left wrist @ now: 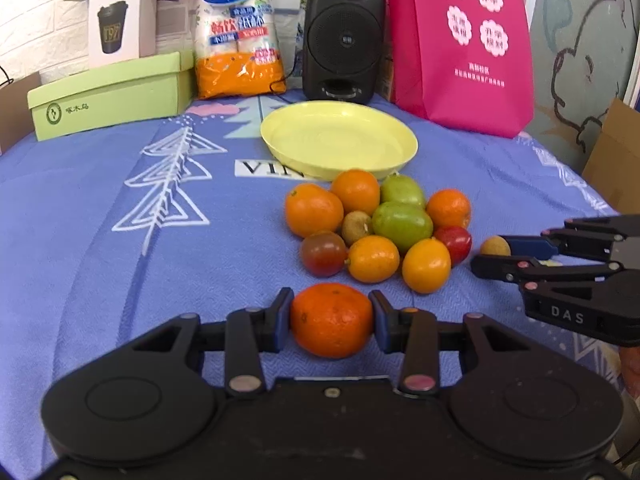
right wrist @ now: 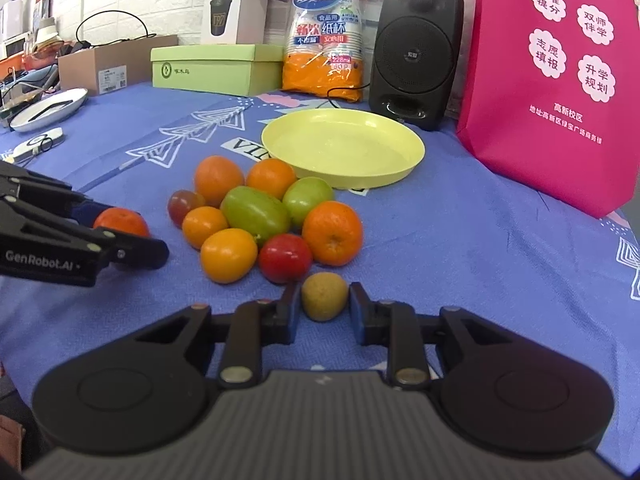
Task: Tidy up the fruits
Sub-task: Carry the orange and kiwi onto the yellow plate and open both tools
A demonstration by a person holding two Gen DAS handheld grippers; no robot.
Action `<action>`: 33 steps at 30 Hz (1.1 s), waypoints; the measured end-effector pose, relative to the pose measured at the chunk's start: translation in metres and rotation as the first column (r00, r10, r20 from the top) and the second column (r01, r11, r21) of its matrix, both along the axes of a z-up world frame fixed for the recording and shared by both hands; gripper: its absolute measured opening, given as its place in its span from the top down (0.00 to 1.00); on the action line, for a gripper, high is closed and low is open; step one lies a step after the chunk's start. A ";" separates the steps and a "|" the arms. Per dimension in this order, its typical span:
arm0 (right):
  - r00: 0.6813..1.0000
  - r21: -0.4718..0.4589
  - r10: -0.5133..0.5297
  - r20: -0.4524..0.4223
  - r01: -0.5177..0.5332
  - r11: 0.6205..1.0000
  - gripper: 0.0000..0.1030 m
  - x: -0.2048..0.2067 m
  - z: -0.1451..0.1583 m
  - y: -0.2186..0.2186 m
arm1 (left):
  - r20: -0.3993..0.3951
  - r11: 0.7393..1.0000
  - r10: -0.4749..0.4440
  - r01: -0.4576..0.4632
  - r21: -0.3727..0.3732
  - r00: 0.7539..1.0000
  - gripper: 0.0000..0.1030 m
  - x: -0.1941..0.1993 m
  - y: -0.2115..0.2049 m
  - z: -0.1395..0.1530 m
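Note:
My left gripper (left wrist: pixel 332 314) is shut on an orange mandarin (left wrist: pixel 331 322) just above the blue cloth; the same gripper (right wrist: pixel 127 233) and mandarin (right wrist: pixel 120 220) show at the left of the right wrist view. My right gripper (right wrist: pixel 325 305) is shut on a small brown kiwi-like fruit (right wrist: pixel 324 296), also seen from the left wrist view as the right gripper (left wrist: pixel 490 257) around the brown fruit (left wrist: pixel 494 245). A heap of oranges, green fruits and tomatoes (left wrist: pixel 384 224) lies between the grippers and an empty yellow plate (left wrist: pixel 340 140).
Behind the plate stand a black speaker (left wrist: pixel 344 36), a pink bag (left wrist: pixel 464 40), an orange pack of paper cups (left wrist: pixel 238 32) and a green box (left wrist: pixel 108 92). A silver dish (right wrist: pixel 50 110) and a cardboard box (right wrist: pixel 108 64) sit at the far left.

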State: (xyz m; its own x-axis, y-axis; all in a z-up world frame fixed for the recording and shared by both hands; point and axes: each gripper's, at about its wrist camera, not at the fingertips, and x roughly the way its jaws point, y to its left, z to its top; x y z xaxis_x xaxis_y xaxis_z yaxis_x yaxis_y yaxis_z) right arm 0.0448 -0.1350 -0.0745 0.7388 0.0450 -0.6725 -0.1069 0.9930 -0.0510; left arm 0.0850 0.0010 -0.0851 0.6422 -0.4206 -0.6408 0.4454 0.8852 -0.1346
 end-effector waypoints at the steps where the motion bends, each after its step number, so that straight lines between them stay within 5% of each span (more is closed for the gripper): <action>1: 1.000 0.012 -0.009 0.004 0.009 1.000 0.76 -0.002 0.003 -0.004 | 0.008 1.000 -0.004 0.004 -0.007 1.000 0.62 -0.001 0.001 0.005; 6: 0.998 0.080 -0.020 0.065 0.015 0.997 0.76 0.004 0.027 -0.021 | 0.067 0.997 -0.071 0.072 -0.020 0.995 0.62 0.014 -0.008 0.031; 11: 0.993 0.033 0.026 0.117 -0.030 0.999 0.76 0.058 0.049 -0.025 | 0.133 0.992 -0.126 0.122 0.035 0.983 0.62 0.071 -0.040 0.048; 18: 0.998 0.091 0.055 0.023 -0.057 0.994 0.76 0.149 0.030 -0.038 | 0.076 0.989 -0.128 0.121 0.088 0.989 0.61 0.159 -0.071 0.025; 25: 1.000 0.061 0.018 -0.021 -0.017 0.998 0.76 0.184 0.011 -0.038 | 0.034 0.985 -0.110 0.104 0.137 0.993 0.60 0.193 -0.086 -0.005; 28: 1.000 0.070 0.004 -0.031 -0.002 0.998 0.75 0.190 0.008 -0.038 | 0.031 0.986 -0.076 0.070 0.154 0.997 0.43 0.199 -0.087 -0.008; 30: 1.000 0.078 -0.014 -0.023 0.016 0.997 0.73 0.187 0.011 -0.041 | 0.063 0.988 -0.052 0.042 0.151 0.997 0.19 0.198 -0.083 -0.003; 33: 0.999 0.090 -0.038 0.014 0.037 0.995 0.59 0.173 0.022 -0.049 | 0.097 0.993 -0.053 0.042 0.109 0.994 0.08 0.186 -0.070 0.014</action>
